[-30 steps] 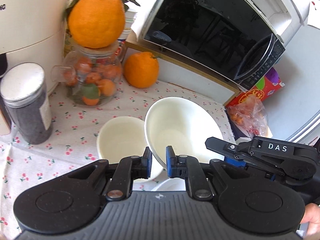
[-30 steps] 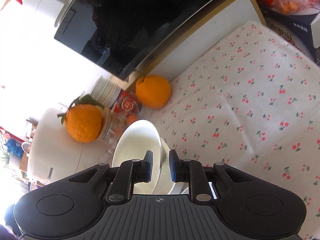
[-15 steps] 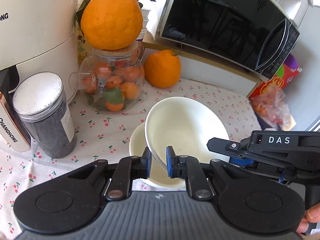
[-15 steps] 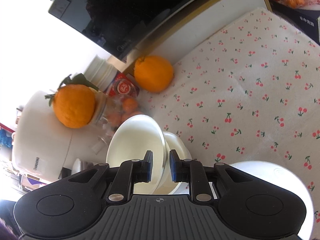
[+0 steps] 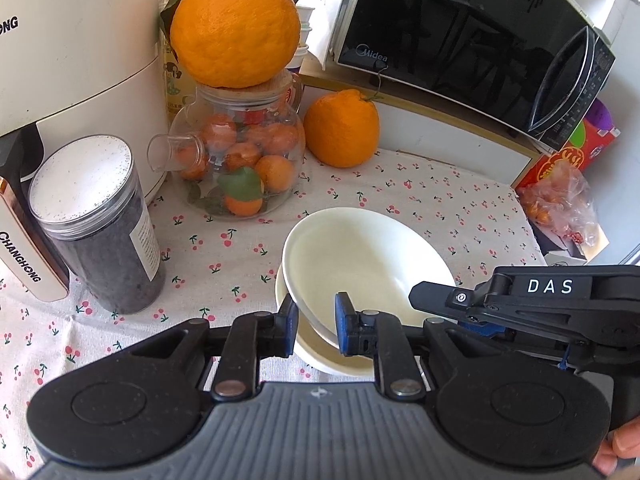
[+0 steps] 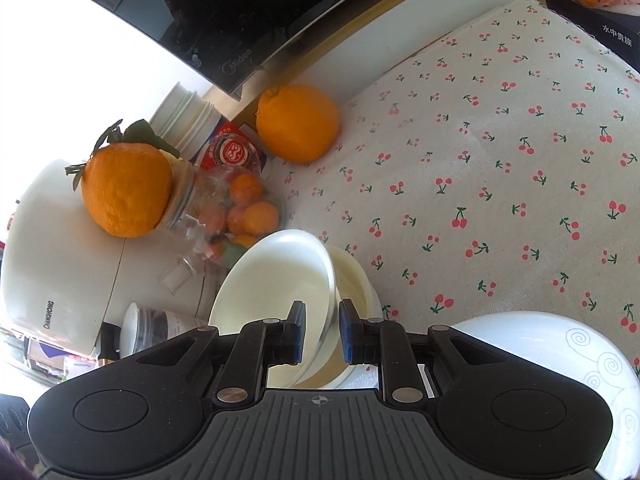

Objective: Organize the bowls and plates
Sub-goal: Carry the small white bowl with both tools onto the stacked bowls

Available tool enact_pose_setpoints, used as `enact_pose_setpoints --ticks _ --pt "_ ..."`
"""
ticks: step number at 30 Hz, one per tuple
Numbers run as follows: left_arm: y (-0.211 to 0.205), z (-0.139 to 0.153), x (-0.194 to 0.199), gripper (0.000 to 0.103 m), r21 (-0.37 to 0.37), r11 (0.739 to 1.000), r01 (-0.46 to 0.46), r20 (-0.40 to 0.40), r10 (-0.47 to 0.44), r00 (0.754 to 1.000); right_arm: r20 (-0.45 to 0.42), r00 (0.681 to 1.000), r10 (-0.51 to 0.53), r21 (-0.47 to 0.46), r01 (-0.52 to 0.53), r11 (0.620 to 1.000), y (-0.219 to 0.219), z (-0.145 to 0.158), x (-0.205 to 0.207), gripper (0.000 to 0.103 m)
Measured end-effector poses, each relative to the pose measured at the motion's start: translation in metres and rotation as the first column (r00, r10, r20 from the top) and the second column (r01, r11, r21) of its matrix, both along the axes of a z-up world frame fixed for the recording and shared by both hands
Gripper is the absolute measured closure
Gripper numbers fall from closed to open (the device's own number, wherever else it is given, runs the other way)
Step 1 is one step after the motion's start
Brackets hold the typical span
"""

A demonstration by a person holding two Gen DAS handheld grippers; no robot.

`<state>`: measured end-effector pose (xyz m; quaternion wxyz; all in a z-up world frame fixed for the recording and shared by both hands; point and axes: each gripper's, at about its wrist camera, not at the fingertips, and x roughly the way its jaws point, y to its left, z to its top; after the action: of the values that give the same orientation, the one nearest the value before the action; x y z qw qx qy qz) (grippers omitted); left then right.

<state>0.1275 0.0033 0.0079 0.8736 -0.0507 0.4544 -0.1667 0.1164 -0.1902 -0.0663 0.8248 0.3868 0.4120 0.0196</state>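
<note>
White bowl (image 5: 360,264), rim pinched by nearly closed left gripper (image 5: 316,330) and right gripper (image 6: 322,332), tilts toward 12 o'clock over the lower bowl (image 5: 316,354).

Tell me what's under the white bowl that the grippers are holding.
Under the tilted white bowl sits a second, cream bowl, its rim showing beneath. The cream bowl's inside and base are mostly covered. Both the left hand-held gripper and right hand-held gripper pinch the white bowl's rim.
</note>
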Motion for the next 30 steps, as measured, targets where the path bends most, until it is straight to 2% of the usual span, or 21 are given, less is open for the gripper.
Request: enact_pose_setpoints --ticks 30 --pt "0.0053 -0.0093 0.0074 0.086 0.009 1.0 -0.01 -0.038 0.011 0.999 0.007 1.0 0.016 -0.026 -0.016 1.0 0.0045 0.0007 0.0028 0.083"
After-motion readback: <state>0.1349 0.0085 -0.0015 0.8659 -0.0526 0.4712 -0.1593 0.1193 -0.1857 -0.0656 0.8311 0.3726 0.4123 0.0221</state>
